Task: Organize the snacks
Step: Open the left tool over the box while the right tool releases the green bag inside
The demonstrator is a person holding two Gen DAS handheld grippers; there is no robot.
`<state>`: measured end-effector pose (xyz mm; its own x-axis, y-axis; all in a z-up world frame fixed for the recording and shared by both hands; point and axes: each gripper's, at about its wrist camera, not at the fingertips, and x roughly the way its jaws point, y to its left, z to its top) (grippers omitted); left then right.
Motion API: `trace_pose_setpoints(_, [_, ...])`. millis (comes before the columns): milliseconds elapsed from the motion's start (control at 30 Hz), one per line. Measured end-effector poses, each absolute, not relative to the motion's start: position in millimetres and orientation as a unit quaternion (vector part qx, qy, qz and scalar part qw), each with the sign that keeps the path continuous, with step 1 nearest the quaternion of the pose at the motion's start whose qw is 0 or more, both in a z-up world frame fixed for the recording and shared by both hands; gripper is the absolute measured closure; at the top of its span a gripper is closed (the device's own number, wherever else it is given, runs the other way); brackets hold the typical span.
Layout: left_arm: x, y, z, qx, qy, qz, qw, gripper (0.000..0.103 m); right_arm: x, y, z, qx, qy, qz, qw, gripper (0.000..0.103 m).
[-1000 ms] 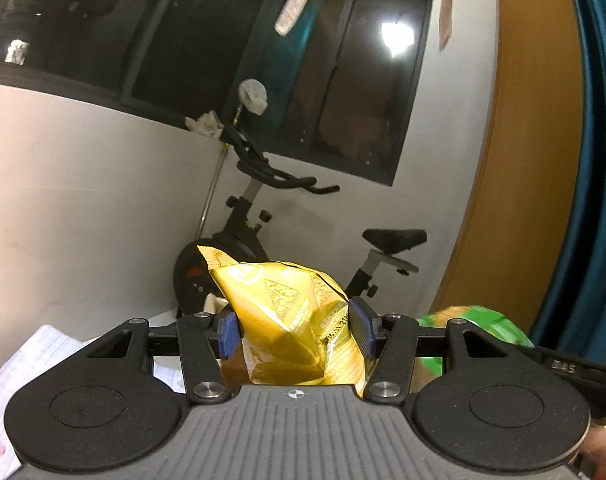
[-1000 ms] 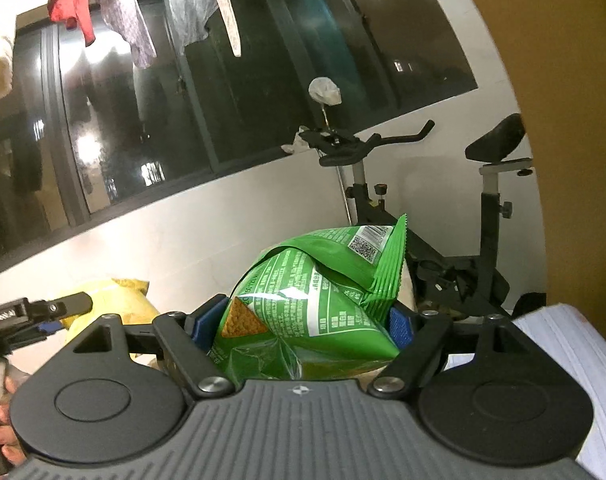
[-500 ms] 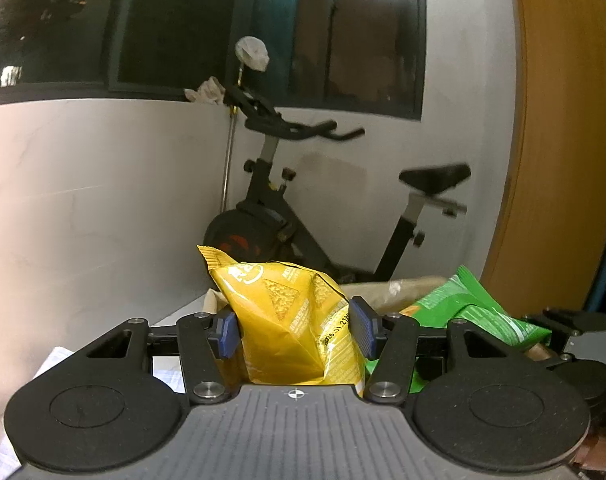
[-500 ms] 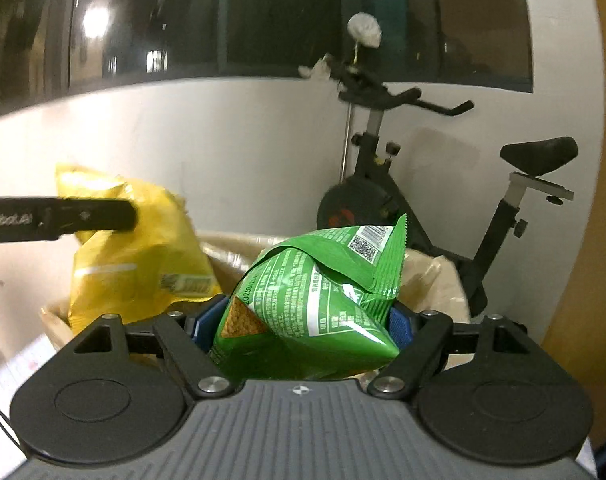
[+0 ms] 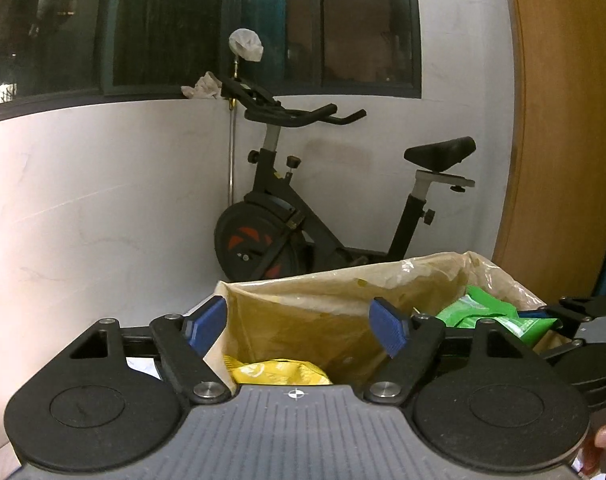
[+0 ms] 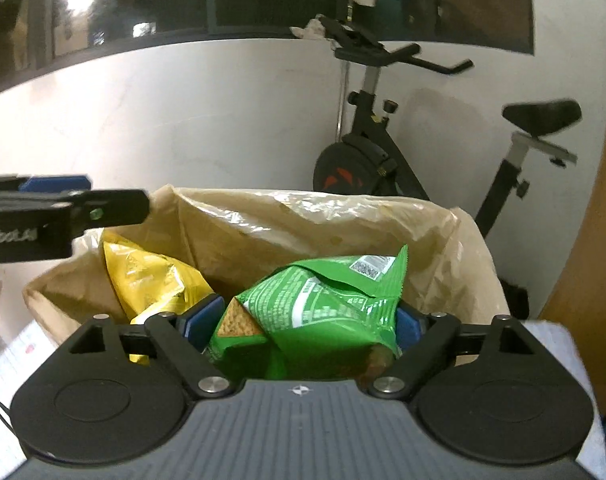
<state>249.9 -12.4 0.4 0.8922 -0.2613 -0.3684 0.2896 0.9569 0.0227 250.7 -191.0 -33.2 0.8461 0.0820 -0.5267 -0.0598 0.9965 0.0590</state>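
We have the green bag (image 6: 323, 312) clamped between the jaws of the right gripper (image 6: 303, 324), held just over the open mouth of the plastic sack (image 6: 303, 216), toward its near right side. The yellow bag (image 6: 147, 280) lies inside the sack at the left, leaning on the sack's wall and free of any grip. Our left gripper (image 5: 297, 322) hangs over the sack's left part with its jaws wide apart and nothing between them; the yellow bag (image 5: 277, 372) sits below it.

We judge the step in hand to be dropping snacks into the sack: 1 of the 2 bags is in, and the green one is next. The next move calls for easing the right gripper a little lower and farther in, then parting the jaws so the bag falls beside the yellow one and not onto the rim. The sack is thin and slumped, so its edge could fold under the bag.

The right view shows both bags and most of the sack's rim, plus the left gripper's finger (image 6: 63, 216) from the side. The left view shows only the top of the yellow bag, yet it confirms the empty jaws and catches the green bag (image 5: 499, 316) at the far right.

Behind the sack stands an exercise bike (image 5: 303, 216) against a white wall (image 5: 103, 200).
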Motion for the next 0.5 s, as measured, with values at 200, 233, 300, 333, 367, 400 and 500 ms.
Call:
trace_pose_setpoints(200, [241.4, 5.5, 14.9, 0.019, 0.187, -0.118, 0.975, 0.023, 232.2, -198.4, -17.7, 0.026, 0.240, 0.047, 0.969, 0.011])
trace_pose_setpoints(233, [239.2, 8.8, 18.5, 0.015, 0.187, -0.118, 0.975, 0.023, 228.9, -201.1, -13.7, 0.035, 0.231, 0.052, 0.971, 0.010])
trace_pose_setpoints(300, [233.2, 14.6, 24.9, 0.010, 0.186, -0.122, 0.975, 0.023, 224.0, -205.5, -7.2, 0.051, 0.220, 0.057, 0.973, 0.008])
trace_pose_setpoints(333, [228.9, 17.3, 27.8, 0.011, 0.184, -0.125, 0.975, 0.023, 220.6, -207.5, -3.8, 0.059, 0.214, 0.058, 0.973, 0.006])
trace_pose_setpoints(367, [224.4, 19.4, 30.5, 0.014, 0.182, -0.127, 0.975, 0.023, 216.8, -209.0, -1.5, 0.065, 0.208, 0.058, 0.974, 0.005])
trace_pose_setpoints(400, [219.3, 22.0, 32.9, 0.017, 0.181, -0.128, 0.975, 0.022, 212.5, -210.3, 0.8, 0.071, 0.202, 0.059, 0.975, 0.003])
trace_pose_setpoints(500, [204.4, 29.8, 37.2, 0.024, 0.180, -0.133, 0.974, 0.022, 196.3, -211.8, 6.1, 0.083, 0.189, 0.054, 0.977, 0.000])
